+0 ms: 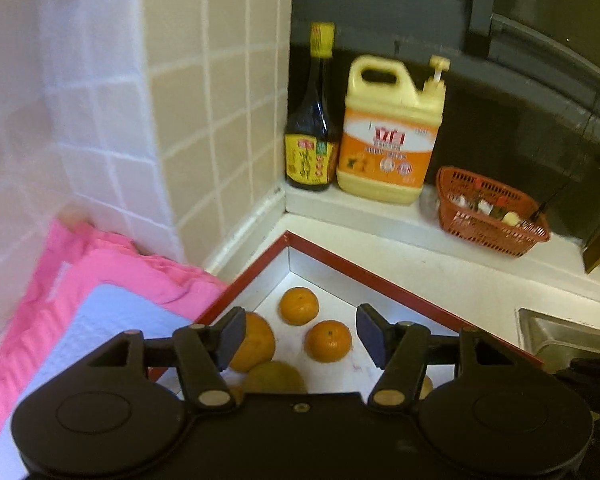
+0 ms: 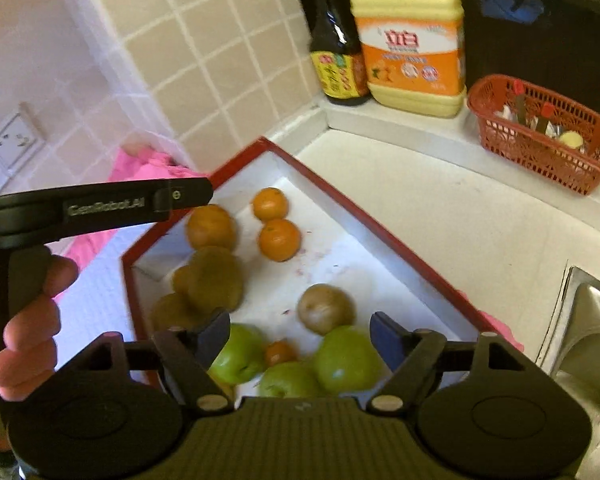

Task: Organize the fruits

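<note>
Fruits [image 2: 278, 239] lie in the red-rimmed tray [image 2: 340, 204] beneath both released, empty hand-held grippers [image 1: 300, 334] [image 2: 300, 338].

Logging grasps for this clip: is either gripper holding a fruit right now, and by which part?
Nothing is held. The left gripper and right gripper both hang with jaws open above the red-rimmed white tray.

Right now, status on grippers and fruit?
Left gripper open, empty. Right gripper open over green apples. Fruit mixed in red-rimmed tray. Nothing blocking.
</note>
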A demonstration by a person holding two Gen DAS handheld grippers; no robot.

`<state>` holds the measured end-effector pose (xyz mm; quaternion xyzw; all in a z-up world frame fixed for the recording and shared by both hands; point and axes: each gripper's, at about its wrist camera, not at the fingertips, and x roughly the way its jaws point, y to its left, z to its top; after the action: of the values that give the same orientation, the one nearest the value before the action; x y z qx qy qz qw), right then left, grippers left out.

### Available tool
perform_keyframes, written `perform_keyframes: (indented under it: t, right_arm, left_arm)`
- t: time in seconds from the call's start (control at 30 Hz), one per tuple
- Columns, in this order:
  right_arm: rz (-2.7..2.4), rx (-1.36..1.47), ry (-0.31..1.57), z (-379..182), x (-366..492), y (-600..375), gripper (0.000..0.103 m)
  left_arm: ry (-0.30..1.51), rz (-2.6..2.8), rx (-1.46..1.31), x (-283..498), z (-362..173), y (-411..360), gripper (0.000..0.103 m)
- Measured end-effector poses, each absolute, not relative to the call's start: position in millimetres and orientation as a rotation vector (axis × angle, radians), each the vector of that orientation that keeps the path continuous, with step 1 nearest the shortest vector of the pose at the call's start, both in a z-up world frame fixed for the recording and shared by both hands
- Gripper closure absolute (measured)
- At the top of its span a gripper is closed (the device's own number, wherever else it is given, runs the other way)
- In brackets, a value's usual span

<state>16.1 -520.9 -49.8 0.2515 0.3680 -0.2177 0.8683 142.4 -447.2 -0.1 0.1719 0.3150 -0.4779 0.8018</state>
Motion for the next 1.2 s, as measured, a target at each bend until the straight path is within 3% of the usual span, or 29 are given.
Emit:
perform_keyframes:
  t: [0.33, 0.63, 1.2]
  right_arm:
    - [-0.416, 0.425, 0.734, -18, -2, -461, 0.021]
    - [-0.462, 0.330, 0.684, -2, -17, -426, 0.010]
    - [-0.475, 0.227, 0.696, -13, -14, -401, 0.006]
  left_arm:
    - [0.581, -0.963, 0.303, 96, 45, -371, 0.023]
    - [0.489, -0.792, 0.309, 47, 61, -318, 0.022]
    - [0.600, -0.584, 0.346, 24, 13, -270, 0.021]
